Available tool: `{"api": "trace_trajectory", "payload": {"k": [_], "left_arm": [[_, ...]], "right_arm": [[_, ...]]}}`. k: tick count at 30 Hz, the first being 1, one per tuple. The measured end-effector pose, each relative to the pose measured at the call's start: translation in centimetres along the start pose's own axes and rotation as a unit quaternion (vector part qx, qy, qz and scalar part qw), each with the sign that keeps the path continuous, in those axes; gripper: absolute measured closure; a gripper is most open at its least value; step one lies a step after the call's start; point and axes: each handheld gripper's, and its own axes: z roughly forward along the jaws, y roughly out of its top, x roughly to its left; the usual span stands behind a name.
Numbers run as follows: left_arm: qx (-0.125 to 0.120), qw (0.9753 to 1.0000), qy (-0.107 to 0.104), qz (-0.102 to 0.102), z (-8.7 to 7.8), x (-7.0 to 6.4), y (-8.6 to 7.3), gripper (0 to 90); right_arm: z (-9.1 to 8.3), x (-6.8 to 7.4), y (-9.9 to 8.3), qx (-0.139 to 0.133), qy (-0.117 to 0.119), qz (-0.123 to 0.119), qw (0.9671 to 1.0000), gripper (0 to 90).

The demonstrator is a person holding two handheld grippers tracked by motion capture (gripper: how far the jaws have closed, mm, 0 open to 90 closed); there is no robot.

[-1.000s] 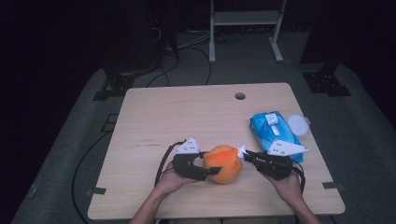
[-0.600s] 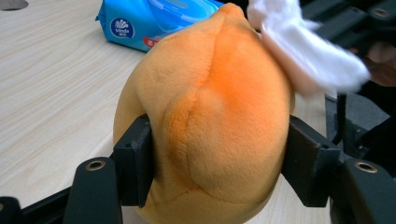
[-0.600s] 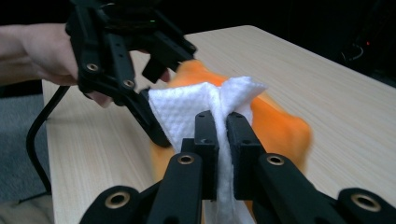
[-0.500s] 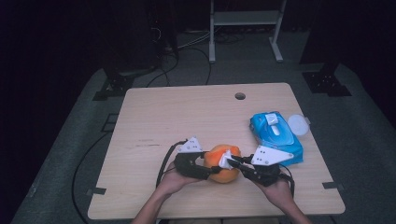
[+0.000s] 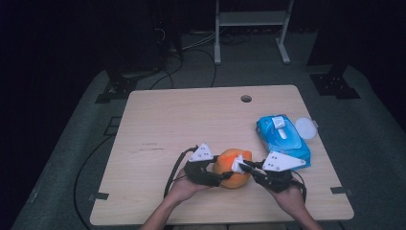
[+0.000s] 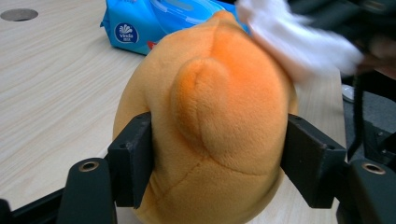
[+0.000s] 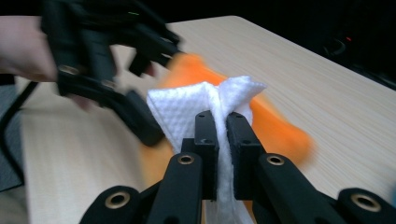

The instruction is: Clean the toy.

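Left tool (image 5: 221,178) is clamped on the orange plush toy (image 5: 231,167) — the left gripper view shows both jaws pressed into its sides, fabric bulging between them. The toy sits on the worktop (image 5: 191,120) near the front edge, between the two hands. Right tool (image 5: 242,167) is pinched tight on a folded white wipe (image 7: 205,109), with the wipe at the toy's upper right side.

Risks, as I judge them:
- Plush is soft, so the hold is on compressed stuffing. A firm wiping push from the right could roll or squeeze the toy out of the left jaws.
- Wipe is held by a narrow fold. Drag on the fuzzy fabric could pull it out or bunch it up, leaving bare jaws rubbing the toy.
- The tools work close together — a wide stroke could knock the right jaws into the left tool.
- Blue wipes pack (image 5: 282,139) lies just behind the right hand (image 5: 289,196); a quick pull-back could bump it.

Views: the high view gives the layout — pack, a white round lid (image 5: 305,128) beside it, the toy's place on the worktop. The left gripper view shows how deep the jaws bite. The right gripper view shows the pinch on the wipe, but the toy is motion-blurred there, so exact contact isn't clear.
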Motion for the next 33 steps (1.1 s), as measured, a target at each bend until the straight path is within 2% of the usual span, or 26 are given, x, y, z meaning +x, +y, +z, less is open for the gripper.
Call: {"api": "trace_trajectory", "payload": {"k": [2,5,6,8,10,12,13,15,16,17,19,22,26,28,30,33], "left_arm": [[-0.004,1.0000,0.003,0.002,0.1,-0.2,-0.2,33.7],[-0.004,0.9999,0.007,0.009,0.1,-0.4,-0.4,35.1],[-0.002,0.9999,0.005,0.012,0.0,-0.5,-0.5,35.2],[0.000,0.9998,0.003,0.018,0.0,-0.6,-0.6,35.2],[-0.003,0.9998,-0.002,0.022,0.0,-0.6,-0.7,34.4],[-0.006,0.9997,-0.011,0.023,0.0,-0.5,-0.6,29.6],[-0.010,0.9997,-0.012,0.020,-0.1,-0.4,-0.5,24.4],[-0.008,0.9999,-0.007,0.003,0.0,0.0,-0.2,13.0],[-0.006,0.9999,-0.013,-0.003,0.2,0.1,-0.3,11.2],[-0.003,0.9997,-0.023,-0.004,0.3,0.1,-0.3,12.6],[-0.002,0.9997,-0.025,0.007,0.6,-0.2,-0.4,17.6],[0.002,0.9994,-0.023,0.025,0.6,-1.0,-0.5,26.3],[0.012,0.9979,-0.015,0.061,0.9,-2.1,-1.0,29.4],[0.011,0.9977,-0.013,0.065,0.8,-2.2,-1.1,30.2],[0.007,0.9980,-0.016,0.061,0.8,-2.1,-1.2,30.9],[0.003,0.9978,-0.015,0.065,0.8,-2.2,-1.3,30.6]], "right_arm": [[0.4,0.6,0.5,-0.004,0.013,-0.006,0.9999,83.1],[0.5,0.2,0.9,0.000,0.008,-0.010,0.9999,83.1],[0.4,-0.2,0.9,-0.001,0.002,-0.004,1.0000,83.1],[0.0,-1.4,0.6,0.001,-0.033,-0.003,0.9995,83.1],[-0.3,-2.6,0.0,0.001,-0.037,0.017,0.9992,83.1],[-0.6,-3.1,-0.5,0.004,-0.037,0.025,0.9990,83.1],[-0.7,-3.2,-0.8,0.006,-0.035,0.026,0.9990,83.2],[-1.0,-3.0,-1.1,0.013,-0.039,0.021,0.9989,83.2],[-1.1,-3.0,-1.2,0.012,-0.034,0.025,0.9990,83.2],[-1.2,-2.9,-1.2,0.011,-0.030,0.024,0.9992,83.2],[-1.3,-2.5,-1.0,0.012,-0.023,0.022,0.9994,83.1],[-1.1,-1.3,-0.3,0.009,-0.003,0.009,0.9999,83.1],[-0.1,0.4,0.8,0.000,0.035,-0.004,0.9994,83.1],[0.2,0.6,1.3,0.004,0.031,-0.015,0.9994,83.1],[0.2,0.2,1.4,0.004,0.024,-0.010,0.9996,83.2],[-0.3,-1.1,0.7,0.014,-0.001,0.002,0.9999,83.1]]}}
